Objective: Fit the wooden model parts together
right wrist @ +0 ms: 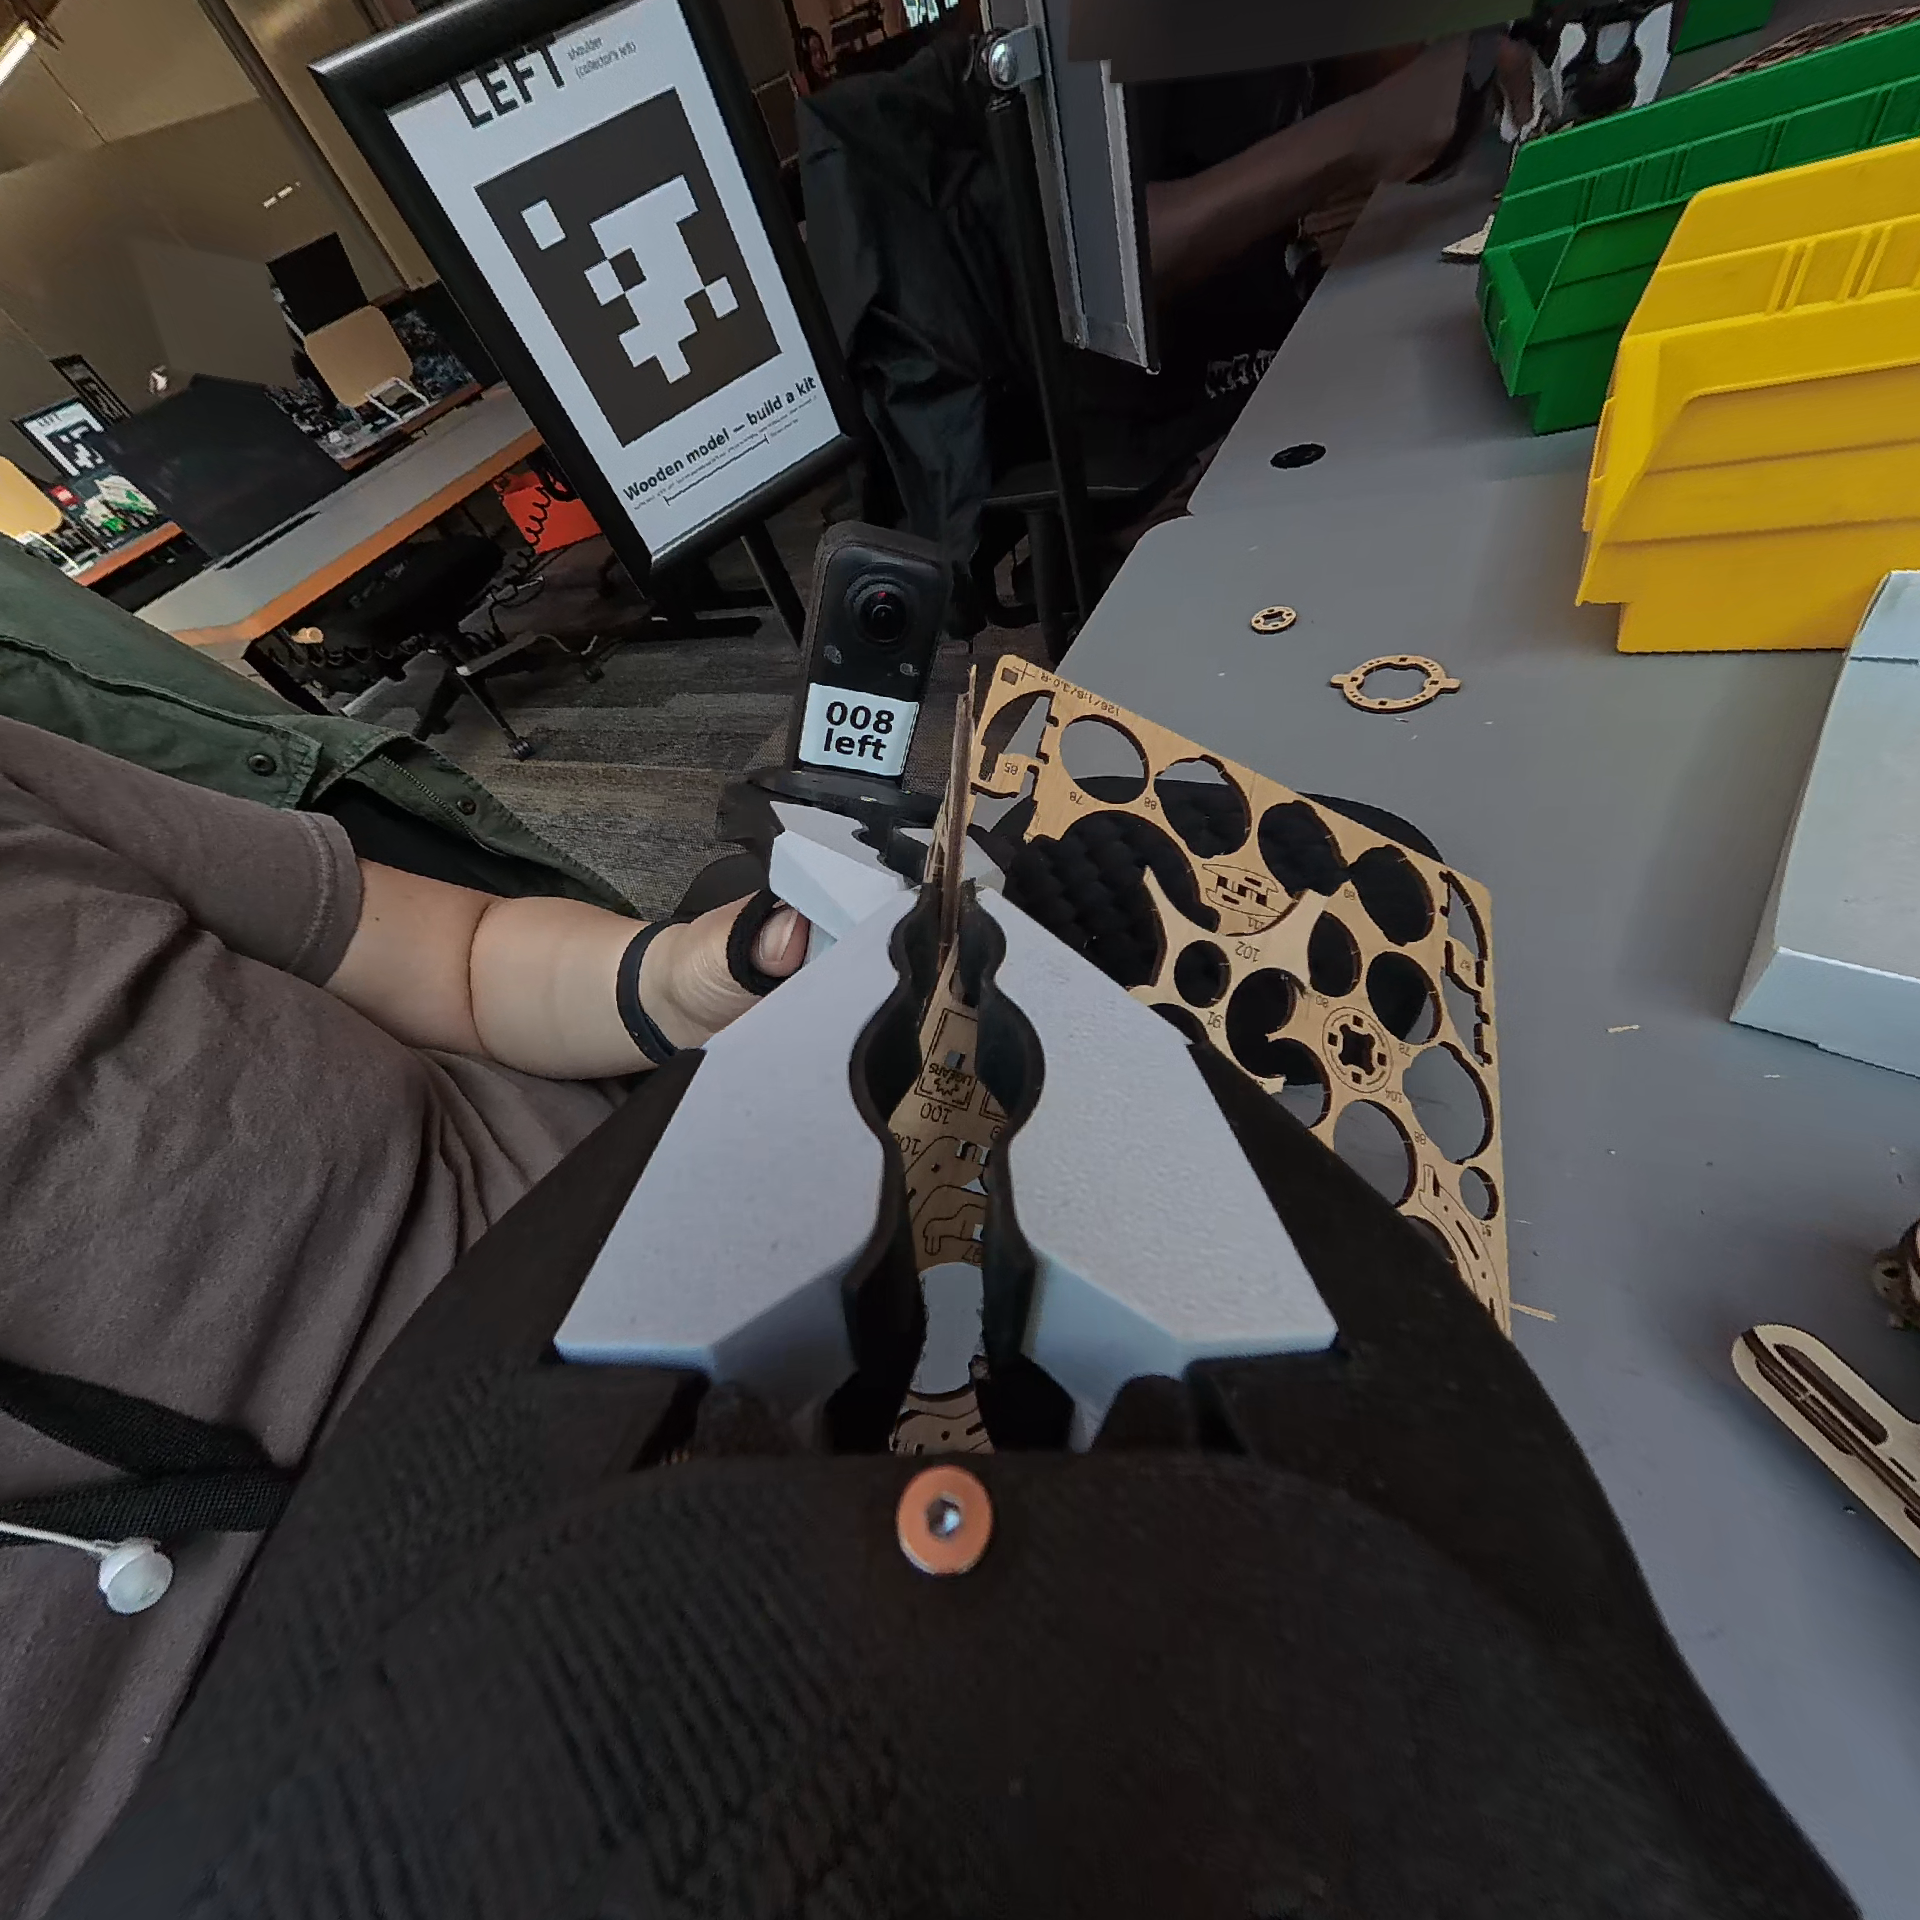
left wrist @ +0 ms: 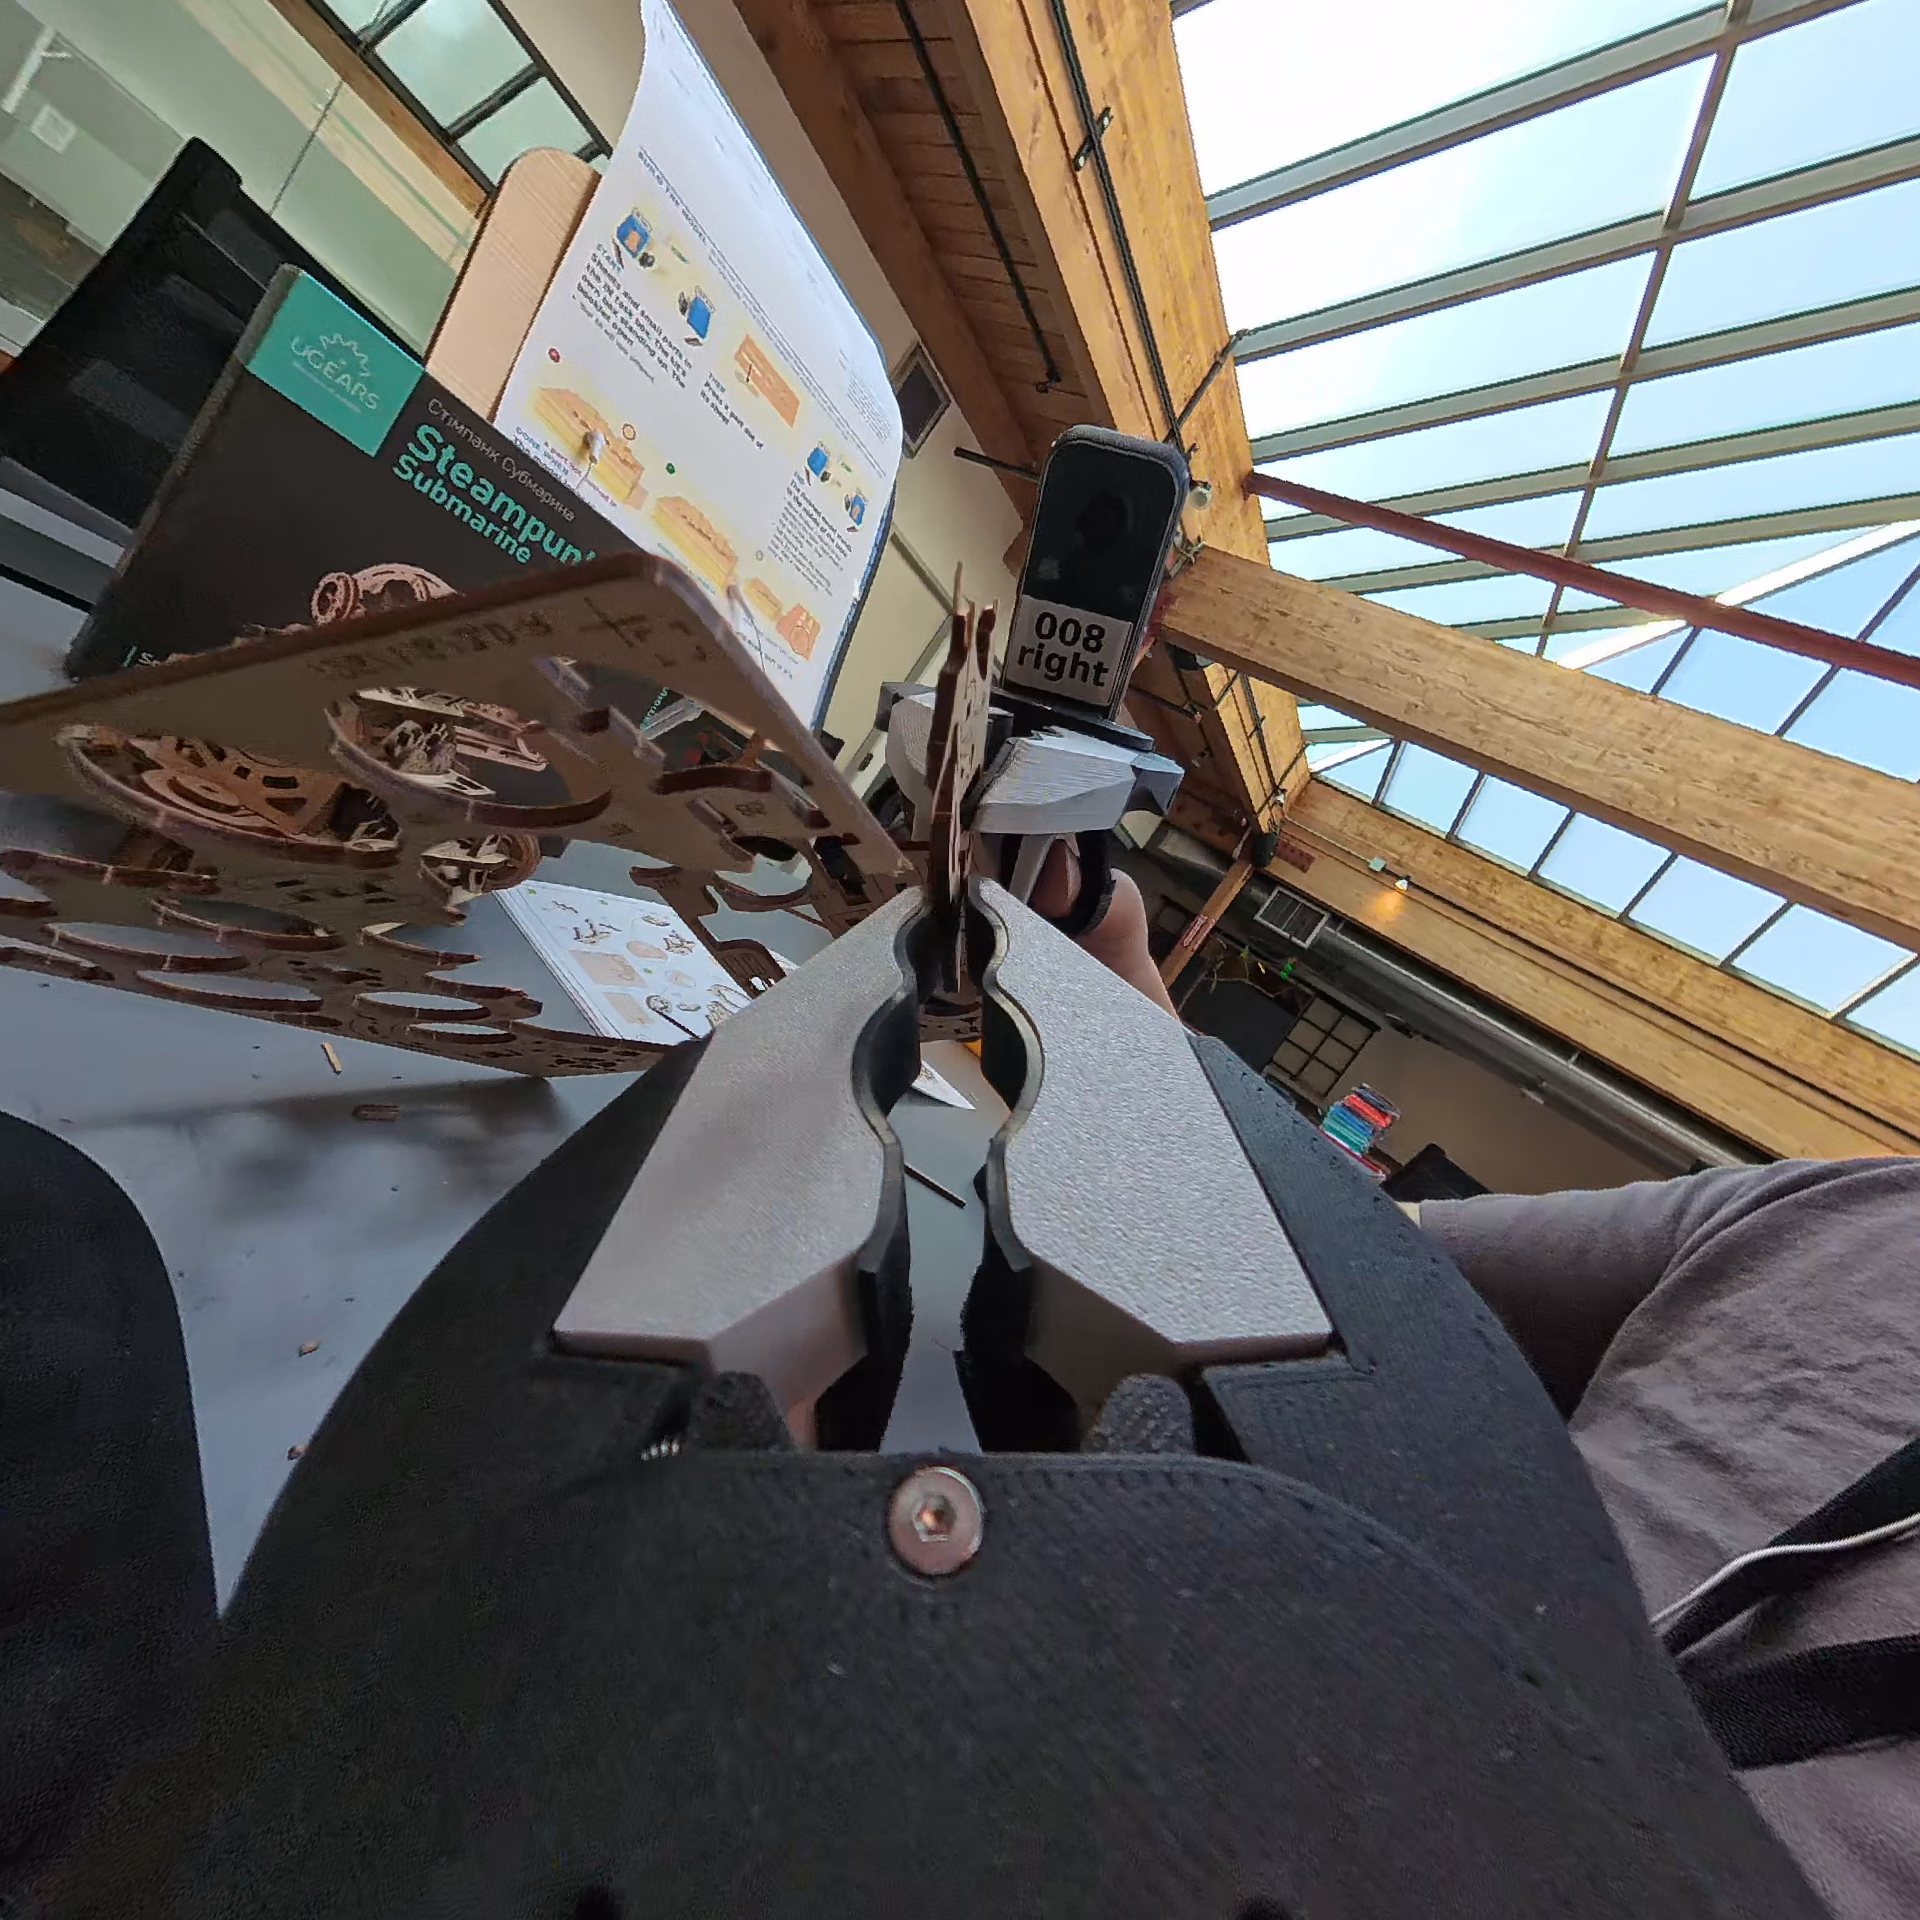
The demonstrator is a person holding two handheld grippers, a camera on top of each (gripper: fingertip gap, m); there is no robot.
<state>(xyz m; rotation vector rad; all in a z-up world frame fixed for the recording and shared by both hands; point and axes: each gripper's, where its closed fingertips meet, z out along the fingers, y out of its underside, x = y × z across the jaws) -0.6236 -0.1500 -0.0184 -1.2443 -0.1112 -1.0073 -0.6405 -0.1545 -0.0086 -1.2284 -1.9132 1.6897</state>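
Observation:
A thin flat wooden part (left wrist: 971,665) stands edge-on between my two grippers, which face each other tip to tip. My left gripper (left wrist: 948,914) is shut on its near edge. My right gripper (left wrist: 961,790) is shut on its far side. In the right wrist view the same part (right wrist: 961,758) rises from my right gripper (right wrist: 948,904), with the left gripper (right wrist: 894,842) just behind it. A laser-cut wooden sheet (left wrist: 416,727) with many cut-outs sits tilted beside the fingertips. I cannot tell whether it touches them. It also shows in the right wrist view (right wrist: 1299,935).
On the grey table (right wrist: 1610,883) lie a wooden ring (right wrist: 1395,683), a small disc (right wrist: 1273,620) and a flat part (right wrist: 1829,1403). Yellow (right wrist: 1766,416) and green (right wrist: 1662,208) bins and a white box (right wrist: 1849,831) stand at the right. The kit box (left wrist: 312,468) and instruction sheet (left wrist: 707,364) stand behind. Less than 4 cm separates the two grippers' tips.

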